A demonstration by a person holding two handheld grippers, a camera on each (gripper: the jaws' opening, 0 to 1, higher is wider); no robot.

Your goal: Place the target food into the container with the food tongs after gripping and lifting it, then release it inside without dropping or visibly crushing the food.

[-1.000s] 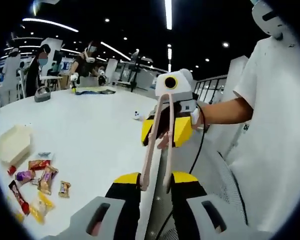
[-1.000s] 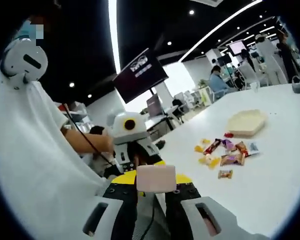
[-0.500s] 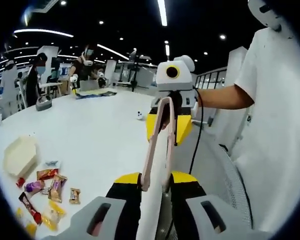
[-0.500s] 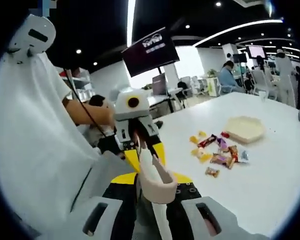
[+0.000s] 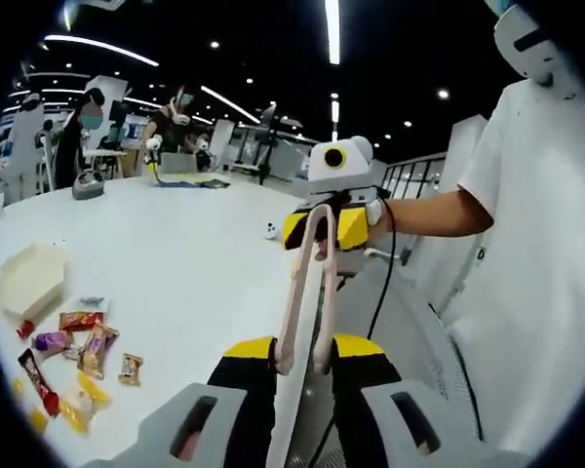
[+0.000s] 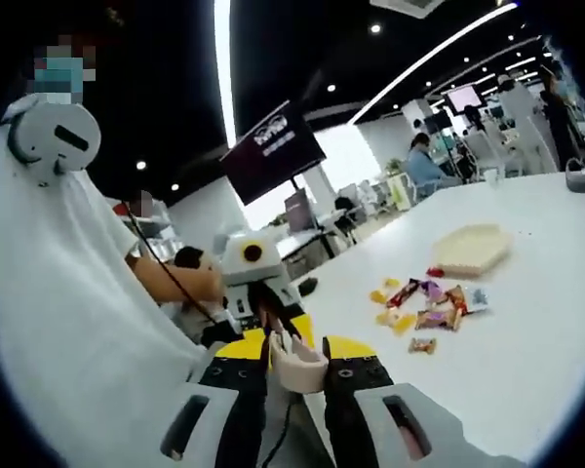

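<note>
**Two grippers on one pair of tongs, food untouched on the table**

Both grippers held up off the white table (image 5: 175,253), facing each other across pink food tongs (image 5: 307,292). Left gripper (image 5: 300,359) clamped on one end of the tongs in the left gripper view; tongs' two arms run up to the right gripper (image 5: 324,226), whose yellow pads sit on either side of the far end. From the right gripper view: right gripper (image 6: 294,359) closed on the pale looped end of the tongs (image 6: 294,363), left gripper (image 6: 265,292) beyond, gripping the other end (contact there partly hidden by the tongs themselves).

Wrapped snacks (image 5: 73,356) scattered loose on the table, lying flat, none lifted; same cluster at mid-right in the right gripper view (image 6: 424,307). Labels too small to read; which piece is the target cannot be told. Cream container (image 5: 29,281) just beyond the snacks, also seen as (image 6: 470,250); interior hard to make out.

White-sleeved person (image 5: 536,263) cut off at the frame edge. Other people far back, blurred.
</note>
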